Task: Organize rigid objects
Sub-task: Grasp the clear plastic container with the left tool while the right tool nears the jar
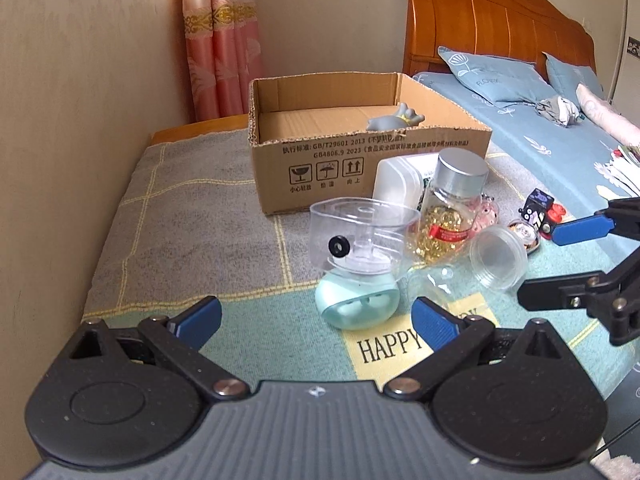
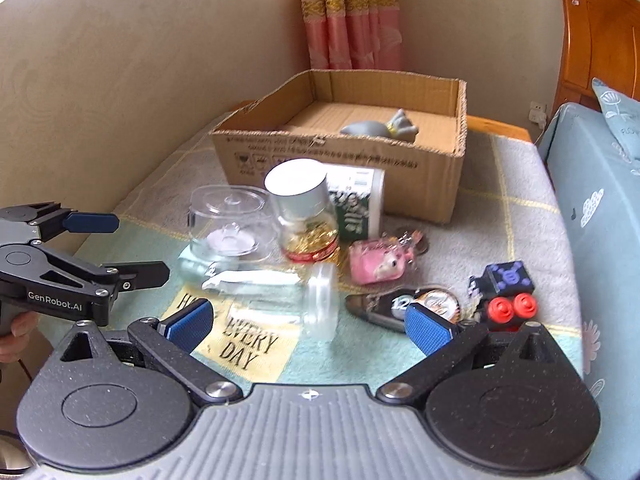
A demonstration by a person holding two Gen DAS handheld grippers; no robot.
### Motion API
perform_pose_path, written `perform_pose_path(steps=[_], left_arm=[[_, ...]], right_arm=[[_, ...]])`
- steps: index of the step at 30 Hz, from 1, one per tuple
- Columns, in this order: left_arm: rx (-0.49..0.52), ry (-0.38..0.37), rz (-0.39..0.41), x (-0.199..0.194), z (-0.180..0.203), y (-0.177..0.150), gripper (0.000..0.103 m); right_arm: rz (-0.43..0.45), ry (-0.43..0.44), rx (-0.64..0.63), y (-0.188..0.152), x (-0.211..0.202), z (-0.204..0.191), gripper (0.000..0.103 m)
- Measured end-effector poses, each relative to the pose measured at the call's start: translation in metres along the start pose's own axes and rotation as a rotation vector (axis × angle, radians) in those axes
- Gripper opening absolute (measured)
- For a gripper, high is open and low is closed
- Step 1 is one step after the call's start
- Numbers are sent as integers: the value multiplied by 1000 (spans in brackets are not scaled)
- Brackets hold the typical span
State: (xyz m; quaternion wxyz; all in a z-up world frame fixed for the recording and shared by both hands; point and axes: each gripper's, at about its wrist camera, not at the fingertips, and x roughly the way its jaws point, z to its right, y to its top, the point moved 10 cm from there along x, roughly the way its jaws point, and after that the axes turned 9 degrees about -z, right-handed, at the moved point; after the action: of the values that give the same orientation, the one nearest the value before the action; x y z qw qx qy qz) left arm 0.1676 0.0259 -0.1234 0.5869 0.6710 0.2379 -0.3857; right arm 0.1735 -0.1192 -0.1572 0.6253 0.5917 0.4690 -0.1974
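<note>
Hovering both claws spread wide and empty, we judge the clear jar, lying just ahead between the right claw fingers, comes first; left claw faces the dispenser. Box beyond.

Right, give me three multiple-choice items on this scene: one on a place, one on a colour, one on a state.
1. Where is the grey toy figure?
A. inside the cardboard box
B. on the pillow
C. under the jar

2. What colour is the cap on the upright jar of gold clips?
A. red
B. silver
C. black

3. How is the left tool?
A. shut on the jar
B. shut on the box
C. open, holding nothing

Answers: 1 A, it lies on the box floor; 2 B, the cap shines metallic silver; 3 C, its blue pads stand wide apart with nothing between them.
</note>
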Motion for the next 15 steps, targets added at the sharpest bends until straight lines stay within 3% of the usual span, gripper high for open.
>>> perform_pose_path(steps=[15], left_arm=[[-26, -23, -68, 21, -14, -28, 101]], right_arm=[[4, -113, 7, 9, 35, -22, 103]])
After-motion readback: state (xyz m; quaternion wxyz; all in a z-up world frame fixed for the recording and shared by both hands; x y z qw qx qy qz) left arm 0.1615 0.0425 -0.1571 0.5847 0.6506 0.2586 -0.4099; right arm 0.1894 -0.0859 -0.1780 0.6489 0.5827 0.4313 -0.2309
